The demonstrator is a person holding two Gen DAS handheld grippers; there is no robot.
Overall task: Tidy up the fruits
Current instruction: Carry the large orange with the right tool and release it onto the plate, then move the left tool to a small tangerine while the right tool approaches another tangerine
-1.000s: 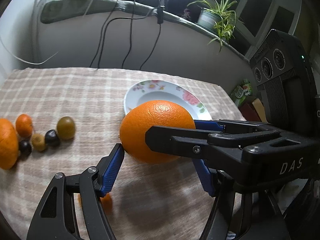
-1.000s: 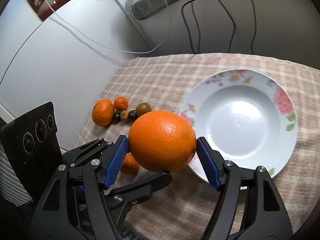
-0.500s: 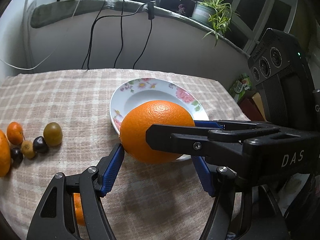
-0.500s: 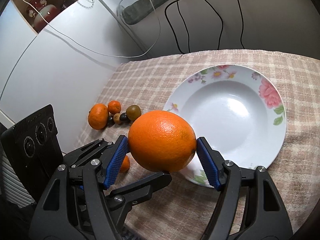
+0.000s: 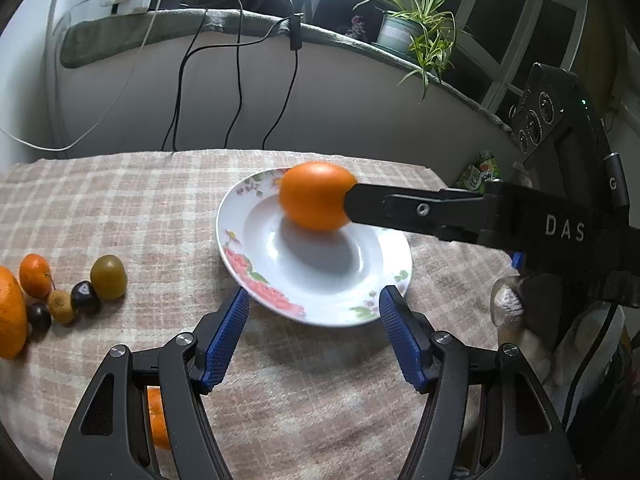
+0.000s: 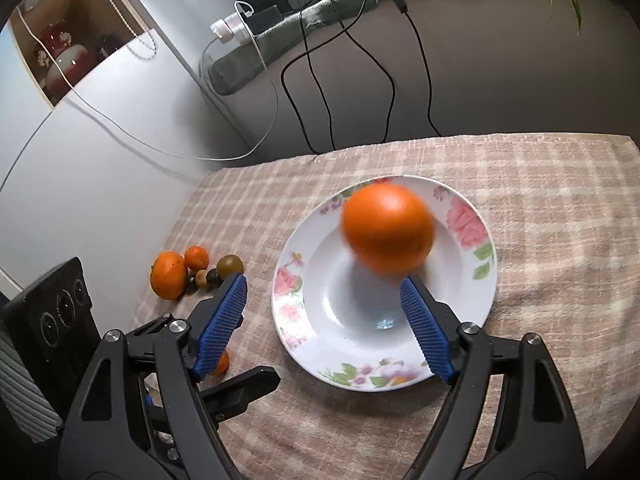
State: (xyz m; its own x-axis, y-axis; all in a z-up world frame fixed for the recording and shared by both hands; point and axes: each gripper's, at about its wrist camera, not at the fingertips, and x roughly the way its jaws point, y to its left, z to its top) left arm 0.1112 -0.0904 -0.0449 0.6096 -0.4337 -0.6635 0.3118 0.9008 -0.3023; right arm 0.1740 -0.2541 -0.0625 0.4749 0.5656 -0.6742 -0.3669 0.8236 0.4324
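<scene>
Large round orange [image 6: 388, 227], motion-blurred, over white floral-rimmed ceramic plate [image 6: 472, 280]; right gripper [image 6: 324, 312] jaws just opened, nothing between; beige checked tablecloth [image 6: 560, 208].

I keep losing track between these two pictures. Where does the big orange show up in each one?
Left wrist view: big orange sits upper centre, blurred, over the far side of the flowered plate.
Right wrist view: the orange is right of centre, blurred, over the same plate.
Shared landmark: the flowered plate on the checked cloth.
</scene>
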